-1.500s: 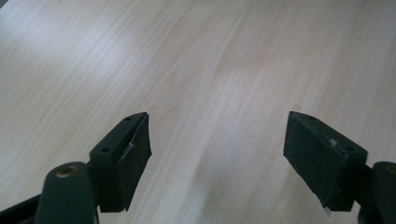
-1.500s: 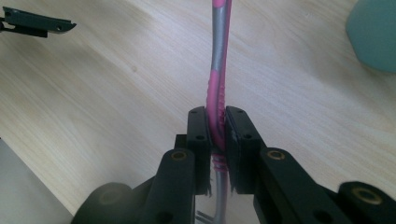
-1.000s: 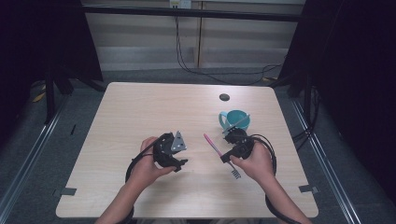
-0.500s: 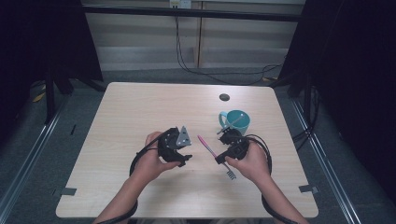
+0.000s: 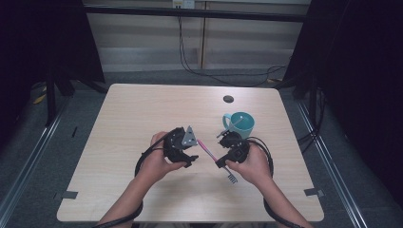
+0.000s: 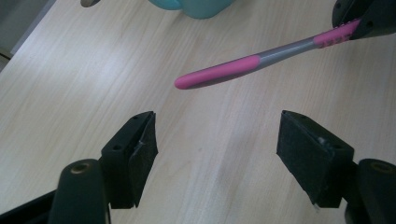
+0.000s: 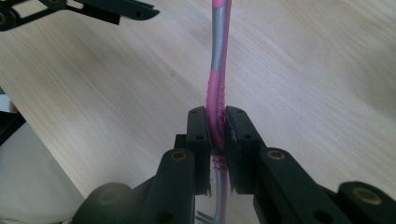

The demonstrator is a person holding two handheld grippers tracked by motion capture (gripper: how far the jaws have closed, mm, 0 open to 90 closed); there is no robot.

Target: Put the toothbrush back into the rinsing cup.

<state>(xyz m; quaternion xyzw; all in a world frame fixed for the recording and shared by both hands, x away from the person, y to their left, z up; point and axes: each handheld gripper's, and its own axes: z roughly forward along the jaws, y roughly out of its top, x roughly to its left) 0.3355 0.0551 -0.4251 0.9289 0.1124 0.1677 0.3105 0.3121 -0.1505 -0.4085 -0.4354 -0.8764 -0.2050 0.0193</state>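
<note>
The pink and grey toothbrush (image 5: 215, 158) is held above the wooden table (image 5: 142, 114), near its middle and toward the person's side. The right gripper (image 5: 223, 160) has its jaws clamped on the ribbed pink grip partway along the handle; in the right gripper view the toothbrush (image 7: 218, 70) runs straight away from the closed jaws, pink at the grip, grey beyond, pink again at the far tip. In the high view its bristled head points toward the near edge of the table, below the right hand (image 5: 252, 164), while the handle end reaches left and far toward the left gripper (image 5: 187, 151). The left gripper stands wide open and holds nothing; in its own view the pink handle tip (image 6: 219, 72) floats just beyond the gap between the two padded jaws, not touching either. A teal mug (image 5: 240, 124) stands on the table just beyond the right gripper, and a small dark round spot (image 5: 228, 99) lies farther off
</note>
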